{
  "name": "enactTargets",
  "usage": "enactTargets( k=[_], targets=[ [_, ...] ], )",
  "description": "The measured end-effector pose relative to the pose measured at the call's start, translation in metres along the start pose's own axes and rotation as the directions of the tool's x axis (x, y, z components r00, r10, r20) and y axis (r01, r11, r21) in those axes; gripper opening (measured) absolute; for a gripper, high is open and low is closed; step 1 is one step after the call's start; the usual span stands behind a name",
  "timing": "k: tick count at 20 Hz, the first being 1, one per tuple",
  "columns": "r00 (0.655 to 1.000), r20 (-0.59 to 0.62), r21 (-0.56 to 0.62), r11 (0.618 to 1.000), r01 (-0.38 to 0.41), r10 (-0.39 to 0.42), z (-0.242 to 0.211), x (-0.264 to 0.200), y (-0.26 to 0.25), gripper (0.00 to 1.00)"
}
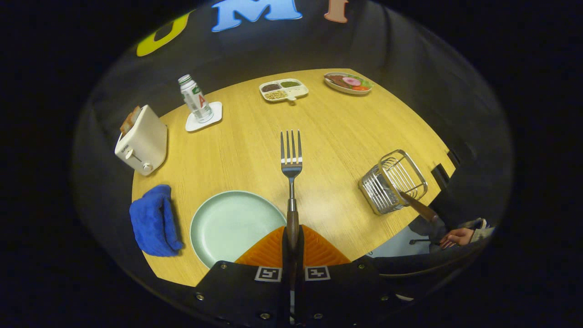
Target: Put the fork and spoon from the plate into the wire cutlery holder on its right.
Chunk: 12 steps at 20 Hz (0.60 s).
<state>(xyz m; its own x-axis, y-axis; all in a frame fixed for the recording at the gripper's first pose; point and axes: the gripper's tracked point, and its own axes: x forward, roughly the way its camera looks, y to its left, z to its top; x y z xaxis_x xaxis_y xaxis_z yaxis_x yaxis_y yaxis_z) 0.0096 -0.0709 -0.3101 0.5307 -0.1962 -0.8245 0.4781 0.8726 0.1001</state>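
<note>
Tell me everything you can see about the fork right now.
The fork has a shiny metal head with four tines and a dark brown, wood-like handle. The gripper is shut on that handle, its orange fingers pressing from both sides. The fork points straight ahead, held above the table, with the plate beside it.

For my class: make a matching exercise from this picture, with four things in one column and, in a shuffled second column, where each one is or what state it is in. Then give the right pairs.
Things
1. fork
2. wire cutlery holder
3. plate
4. bottle

Place or state
A. stands on a white coaster
B. lies bare just ahead of the fingers, beside a blue cloth
C. clamped by its brown handle in the gripper, tines pointing away
D. tilted near the table's edge, a brown handle sticking out of it

Pairs: 1-C, 2-D, 3-B, 4-A
</note>
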Motion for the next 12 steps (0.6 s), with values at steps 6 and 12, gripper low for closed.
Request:
enactTargets(
  k=[6, 12],
  targets=[
    [0.996, -0.021, 0.180, 0.980, 0.087, -0.085, 0.010, -0.008, -0.053, 0.04],
    [0.990, -0.080, 0.318, 0.938, 0.138, -0.119, 0.002, -0.007, -0.084, 0.04]
  ],
)
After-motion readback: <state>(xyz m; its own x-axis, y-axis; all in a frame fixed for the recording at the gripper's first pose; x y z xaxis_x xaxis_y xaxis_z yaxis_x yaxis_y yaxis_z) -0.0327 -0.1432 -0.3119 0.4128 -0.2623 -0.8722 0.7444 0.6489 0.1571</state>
